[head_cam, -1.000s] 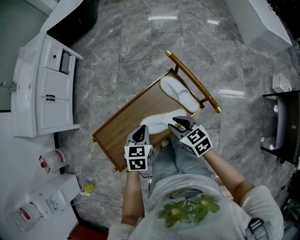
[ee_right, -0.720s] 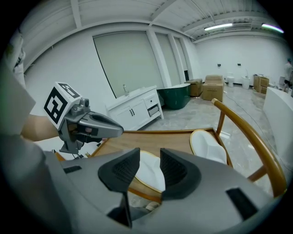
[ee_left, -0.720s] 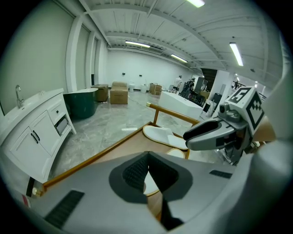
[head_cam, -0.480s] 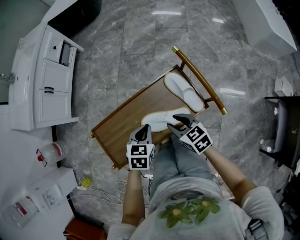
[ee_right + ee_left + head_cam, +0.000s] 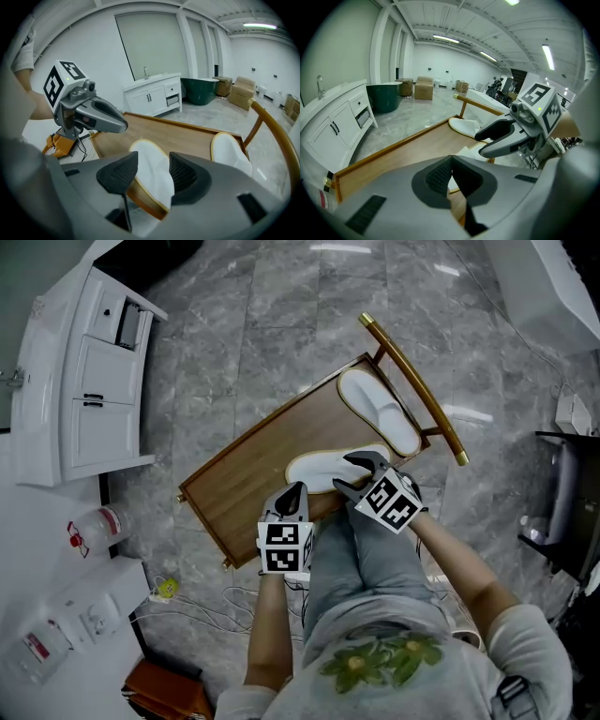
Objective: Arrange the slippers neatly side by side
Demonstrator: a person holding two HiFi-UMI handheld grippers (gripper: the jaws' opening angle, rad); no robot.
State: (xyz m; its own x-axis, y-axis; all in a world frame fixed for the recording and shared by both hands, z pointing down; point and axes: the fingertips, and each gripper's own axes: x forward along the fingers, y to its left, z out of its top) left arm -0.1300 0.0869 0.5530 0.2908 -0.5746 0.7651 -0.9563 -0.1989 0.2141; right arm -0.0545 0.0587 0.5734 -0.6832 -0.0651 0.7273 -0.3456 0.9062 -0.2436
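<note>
Near slipper (image 5: 323, 471): white with a pale yellow rim, lying flat on the wooden worktop (image 5: 248, 486) at its near edge, one end over that edge. Far slipper (image 5: 380, 411): same kind, well apart from the first, along the brass rail (image 5: 412, 390), and the two are not parallel.

Right gripper (image 5: 151, 164): jaws have just been opening and now stand released. We see the near slipper between them, with the pads clear of it.

Left gripper (image 5: 451, 164): jaws clenched, nothing between them. It hangs just beside the near slipper.

The worktop stands on the grey stone floor (image 5: 262, 334).

Containers: white vanity cabinet (image 5: 94, 381) with its drawers closed, dark green tub (image 5: 384, 96), closed cardboard boxes (image 5: 423, 87).

Bottle (image 5: 94, 521) with a red mark, print too small to read. Marker cubes carry black-and-white squares only.
</note>
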